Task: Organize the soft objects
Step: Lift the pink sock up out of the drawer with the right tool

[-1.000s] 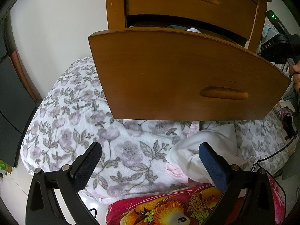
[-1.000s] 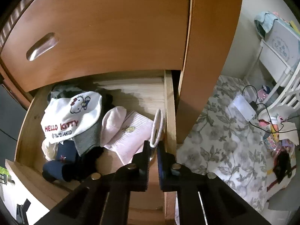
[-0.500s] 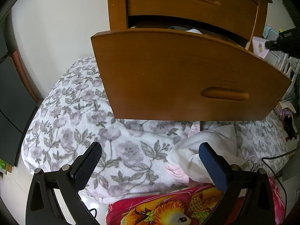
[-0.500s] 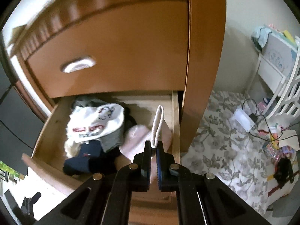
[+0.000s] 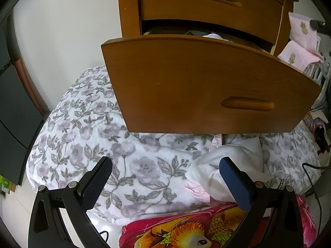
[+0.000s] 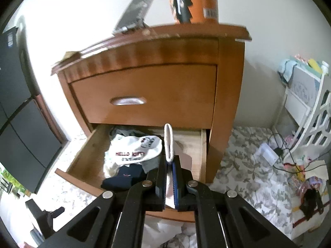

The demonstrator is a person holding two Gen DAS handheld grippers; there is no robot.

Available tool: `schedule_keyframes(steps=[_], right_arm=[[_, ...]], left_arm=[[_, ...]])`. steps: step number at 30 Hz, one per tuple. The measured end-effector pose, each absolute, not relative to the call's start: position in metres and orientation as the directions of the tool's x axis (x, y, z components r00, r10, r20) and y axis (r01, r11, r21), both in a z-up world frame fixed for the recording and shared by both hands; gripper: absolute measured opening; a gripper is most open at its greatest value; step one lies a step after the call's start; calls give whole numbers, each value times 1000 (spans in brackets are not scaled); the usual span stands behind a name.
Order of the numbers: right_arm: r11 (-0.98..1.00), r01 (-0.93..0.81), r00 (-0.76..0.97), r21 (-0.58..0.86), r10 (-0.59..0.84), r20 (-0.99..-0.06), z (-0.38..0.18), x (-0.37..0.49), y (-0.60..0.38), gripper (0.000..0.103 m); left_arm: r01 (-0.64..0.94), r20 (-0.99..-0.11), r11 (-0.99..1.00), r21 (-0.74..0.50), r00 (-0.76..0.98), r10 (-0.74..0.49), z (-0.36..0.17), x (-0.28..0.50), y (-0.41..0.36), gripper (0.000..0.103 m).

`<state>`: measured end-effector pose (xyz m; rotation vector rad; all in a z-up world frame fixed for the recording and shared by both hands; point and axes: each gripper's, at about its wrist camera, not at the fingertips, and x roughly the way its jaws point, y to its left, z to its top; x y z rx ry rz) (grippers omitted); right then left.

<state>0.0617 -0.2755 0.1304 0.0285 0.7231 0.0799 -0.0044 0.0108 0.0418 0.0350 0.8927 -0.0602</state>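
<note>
Wooden nightstand (image 6: 157,95) is standing on the floral blanket (image 5: 86,136); right gripper (image 6: 170,177) is clamping a pink sock (image 6: 168,142) above its open drawer (image 6: 86,150), left gripper (image 5: 165,177) gaping below.

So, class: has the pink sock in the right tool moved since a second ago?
Yes. The pink sock, clamped in the right tool, has been lifted up and out of the open drawer.

The nightstand (image 6: 149,95) stands against the wall, its lower drawer (image 6: 86,157) pulled out over the blanket (image 5: 86,136). Socks (image 6: 134,150) lie in the drawer's left half. On the nightstand's top, a cup (image 6: 194,0) stands at the right, a phone (image 6: 134,13) at the left. A shelf (image 6: 306,107) stands right of the nightstand.
</note>
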Motion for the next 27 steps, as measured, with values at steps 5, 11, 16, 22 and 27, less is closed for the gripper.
schedule_keyframes(steps=[5, 11, 16, 22, 27], right_arm=[[994, -86, 777, 65, 108, -620, 147, 42, -274, 5], [991, -119, 815, 58, 131, -564, 169, 16, -267, 5], [988, -146, 843, 54, 152, -516, 188, -4, -261, 5], [978, -208, 867, 23, 196, -459, 211, -29, -249, 5], [963, -268, 870, -11, 237, -432, 222, -48, -234, 5]], left_arm=[[65, -779, 998, 8, 626, -34, 41, -4, 11, 103], [63, -777, 998, 15, 628, -29, 42, -5, 10, 103], [63, -776, 998, 17, 630, -26, 43, -5, 11, 103], [63, -773, 998, 28, 634, -18, 44, -6, 11, 103], [61, -768, 998, 33, 640, -13, 45, -8, 10, 103]])
